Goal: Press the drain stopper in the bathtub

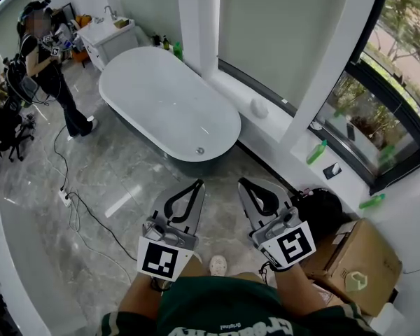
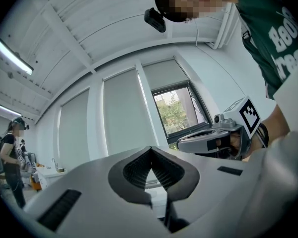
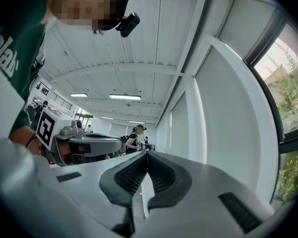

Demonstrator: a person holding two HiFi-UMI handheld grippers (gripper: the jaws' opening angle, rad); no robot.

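Held the left gripper (image 1: 197, 184) and right gripper (image 1: 242, 182) with jaws pressed together, empty. Found the drain stopper (image 1: 200, 150) at the bathtub's (image 1: 154, 96) near end, at twelve o'clock from the left jaws, nearer those than the right, well apart.

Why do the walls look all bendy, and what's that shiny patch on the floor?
Left and right gripper views: wide-angle lenses bend the window frame and darken the corners. Head view: the glossy floor mirrors bright light as glare.
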